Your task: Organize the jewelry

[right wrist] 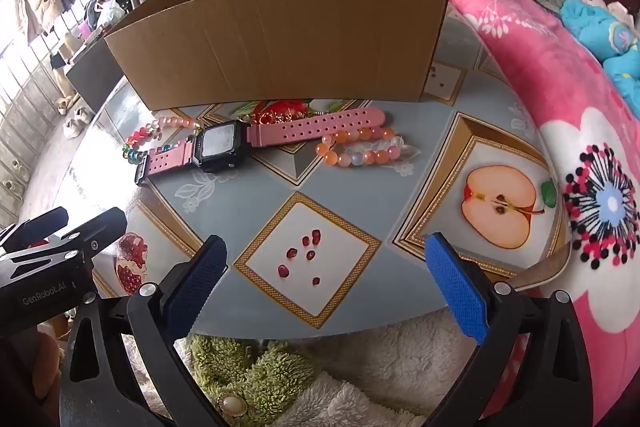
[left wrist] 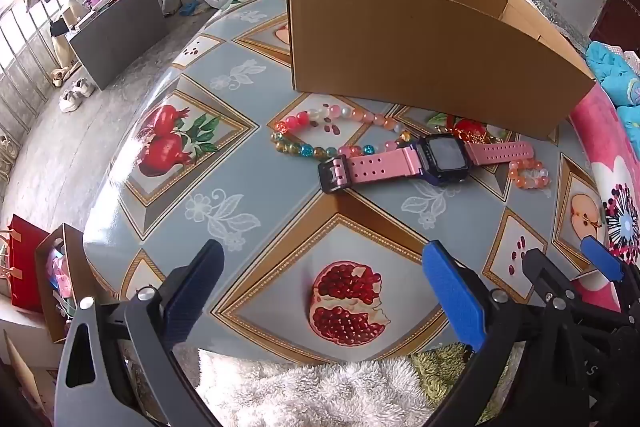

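Both hand-held grippers [left wrist: 324, 267] [right wrist: 326, 259] hover wide open, well short of watch [left wrist: 424, 163].

My right gripper [right wrist: 326, 267] stands with jaws spread wide and nothing between them, above the near edge of the table [right wrist: 420, 163], over a printed panel of pomegranate seeds. At twelve o'clock stands an open cardboard box [right wrist: 280, 39]; just in front of it lie a pink-strapped watch [right wrist: 218, 147] at eleven o'clock, a multicoloured bead bracelet [right wrist: 156, 137] touching its left strap, and an orange bead bracelet [right wrist: 360, 149] at one o'clock. My left gripper [right wrist: 68, 227] enters at nine o'clock, and a pink floral blanket [right wrist: 560, 99] runs along the table's edge at three o'clock.
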Demonstrator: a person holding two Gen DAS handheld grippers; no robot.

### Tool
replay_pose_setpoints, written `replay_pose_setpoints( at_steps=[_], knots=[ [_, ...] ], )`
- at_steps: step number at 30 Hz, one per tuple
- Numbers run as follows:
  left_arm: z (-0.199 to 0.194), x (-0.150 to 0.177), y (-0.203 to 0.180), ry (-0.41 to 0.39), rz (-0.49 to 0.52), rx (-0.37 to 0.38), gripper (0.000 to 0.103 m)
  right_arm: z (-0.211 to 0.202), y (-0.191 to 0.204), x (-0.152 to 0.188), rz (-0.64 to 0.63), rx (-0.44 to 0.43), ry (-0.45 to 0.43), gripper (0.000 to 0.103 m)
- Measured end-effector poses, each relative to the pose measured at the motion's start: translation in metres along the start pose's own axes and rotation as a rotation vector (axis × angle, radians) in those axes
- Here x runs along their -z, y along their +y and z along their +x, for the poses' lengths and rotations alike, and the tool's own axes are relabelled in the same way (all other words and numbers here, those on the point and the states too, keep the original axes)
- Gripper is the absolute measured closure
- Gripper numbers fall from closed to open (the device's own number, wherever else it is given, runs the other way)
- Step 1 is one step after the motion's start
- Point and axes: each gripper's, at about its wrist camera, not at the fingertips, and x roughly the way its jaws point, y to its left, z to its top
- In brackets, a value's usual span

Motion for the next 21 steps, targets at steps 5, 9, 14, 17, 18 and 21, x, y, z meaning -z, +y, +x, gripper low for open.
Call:
replay_pose_setpoints(
  at_steps=[5,9,14,17,18,21],
  knots=[
    [-0.0005,-0.0001,0.0003,-0.004,-0.001,-0.003,0.006,-0.0015,0.0004,0.0021,-0.007,0.002,0.004,0.007],
    [-0.001,0.0002,0.0,-0.007,-0.001,-0.006,0.006,-0.004,0.0007,0.0036,-0.011,0.005,0.003,0.007],
    [-0.0001,-0.0004,0.0006,-0.002,0.0,0.0,0.006,-0.0004,0.0012,-0.0014,0.0,0.006,0.006,0.007],
    [0.0007,-0.0011,0.0007,-0.002,0.001,0.0,0.006,0.0004,0.0002,-0.0017,0.005,0.004,0.007,0.007],
    [0.0009,-0.0013,0.0009,-0.003,0.002,-0.001,0.006,0.0007,-0.0001,-0.0016,0.004,0.003,0.008,0.007],
    [0.0005,-0.0015,0.0001,-0.003,0.002,-0.002,0.006,0.0008,-0.0003,-0.0006,0.004,0.002,0.005,0.007]
  ],
)
